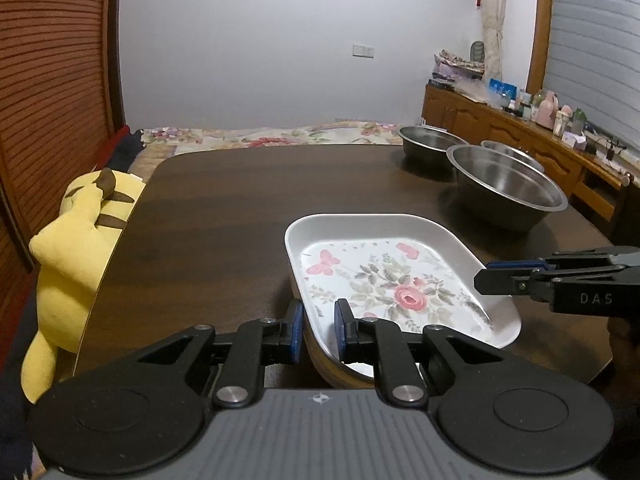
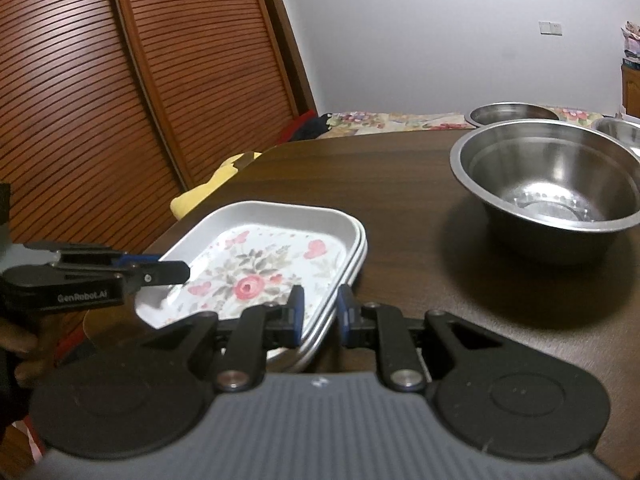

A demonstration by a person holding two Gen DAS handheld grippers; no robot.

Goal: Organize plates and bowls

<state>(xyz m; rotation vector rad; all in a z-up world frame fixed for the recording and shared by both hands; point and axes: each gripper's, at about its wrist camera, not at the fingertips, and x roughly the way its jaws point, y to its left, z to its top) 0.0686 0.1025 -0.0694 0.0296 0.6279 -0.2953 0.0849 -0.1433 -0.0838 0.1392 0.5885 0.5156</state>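
Note:
A white rectangular plate with a pink rose print [image 1: 392, 276] lies at the near edge of the dark wooden table [image 1: 240, 208]; the right wrist view shows it stacked on a second like plate [image 2: 264, 264]. My left gripper [image 1: 318, 330] is shut on the plate's near left rim. My right gripper [image 2: 320, 316] is shut on the stack's right rim, and it shows from the side in the left wrist view [image 1: 488, 280]. Three steel bowls stand at the right: a large one [image 1: 504, 188], one behind it [image 1: 428, 144] and a small one [image 1: 516, 154].
A yellow plush toy [image 1: 76, 256] sits off the table's left edge. A slatted wooden door [image 2: 120, 100] is on the left. A bed with a floral cover [image 1: 272, 136] lies beyond the table. A wooden sideboard [image 1: 520, 136] with bottles stands at the right.

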